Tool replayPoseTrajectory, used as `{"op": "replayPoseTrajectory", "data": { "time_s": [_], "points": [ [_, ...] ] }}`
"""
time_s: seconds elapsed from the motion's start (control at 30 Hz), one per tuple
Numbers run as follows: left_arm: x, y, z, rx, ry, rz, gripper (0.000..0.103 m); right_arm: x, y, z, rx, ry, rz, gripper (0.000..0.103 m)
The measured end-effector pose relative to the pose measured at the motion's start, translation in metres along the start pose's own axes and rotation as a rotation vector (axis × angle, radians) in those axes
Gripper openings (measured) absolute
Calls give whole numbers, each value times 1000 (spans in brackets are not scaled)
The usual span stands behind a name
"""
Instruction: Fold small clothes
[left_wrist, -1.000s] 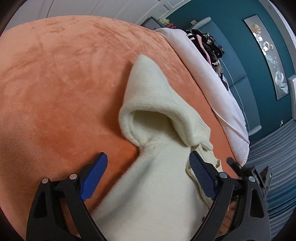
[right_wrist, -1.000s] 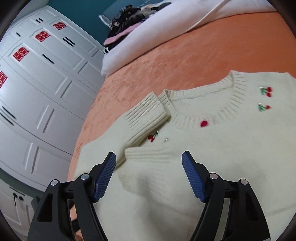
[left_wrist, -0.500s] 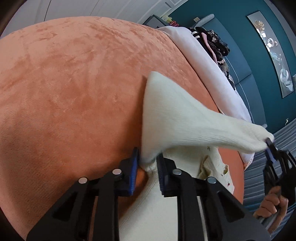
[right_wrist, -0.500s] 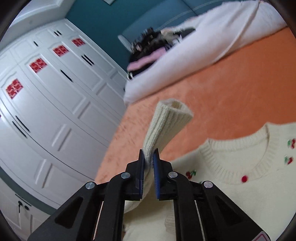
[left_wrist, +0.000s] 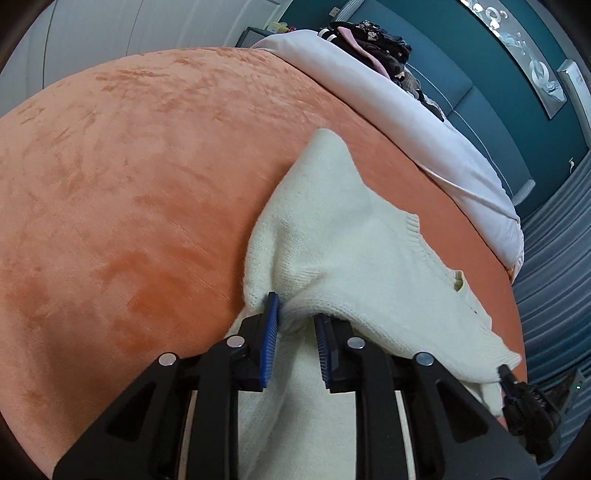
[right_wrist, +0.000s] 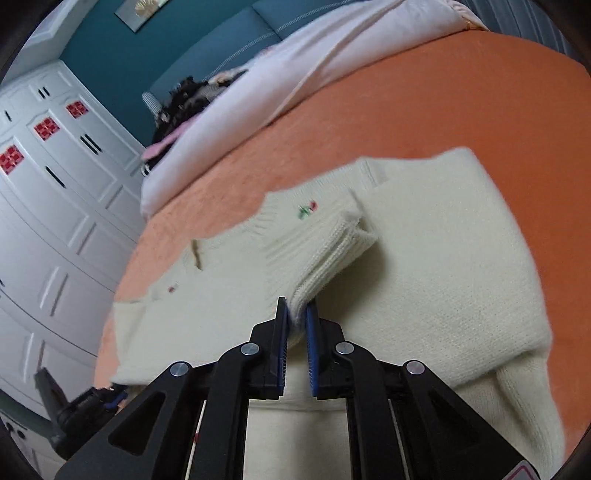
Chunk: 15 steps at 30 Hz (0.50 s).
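Now both claws were clamped on the cream knitted sweater with small red cherry embroidery (right_wrist: 424, 258), which lay spread on the orange plush bedspread (left_wrist: 129, 203). The left claw (left_wrist: 295, 325) had just closed, and its blue pads pinched a bunch of knit at the sweater's edge; the right claw (right_wrist: 296, 317) had its pads pressed together on the ribbed sleeve cuff (right_wrist: 332, 240), which stood out forward of them, raised off the body of the garment.

Judging from this, the step in hand was folding 1 sleeve inward across the chest. To do it well, the cuff would best be carried low and level over the body, so the sleeve drapes flat rather than twisting. The left grip would best act as an anchor, holding its edge steady so the whole garment does not slide over the plush. Letting go only once the sleeve lies straight would avoid a lumpy fold.

In the right wrist view, the sweater's long axis ran from near the camera away toward the ribbed neckline (right_wrist: 229, 243), which pointed toward the white pillow (right_wrist: 295, 66) and the teal padded headboard (right_wrist: 207, 55). In the left wrist view, a corner of the knit pointed up the bed toward that pillow.
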<state>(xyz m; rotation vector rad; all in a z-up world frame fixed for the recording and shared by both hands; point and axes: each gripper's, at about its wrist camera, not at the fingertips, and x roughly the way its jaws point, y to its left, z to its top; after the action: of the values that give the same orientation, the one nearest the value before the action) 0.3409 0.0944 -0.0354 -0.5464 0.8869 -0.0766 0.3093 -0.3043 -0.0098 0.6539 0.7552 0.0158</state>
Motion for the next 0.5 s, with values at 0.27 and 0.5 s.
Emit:
{"op": "replayPoseTrajectory", "data": {
  "time_s": [0.27,0.5],
  "points": [
    [-3,9,-2,121,-23,-7,20,11,-21,-27,10,75,-28,14],
    [-12,64,10,-78,-92,-21,47,-46,-3,-13,-67,-100,-39,17]
  ]
}}
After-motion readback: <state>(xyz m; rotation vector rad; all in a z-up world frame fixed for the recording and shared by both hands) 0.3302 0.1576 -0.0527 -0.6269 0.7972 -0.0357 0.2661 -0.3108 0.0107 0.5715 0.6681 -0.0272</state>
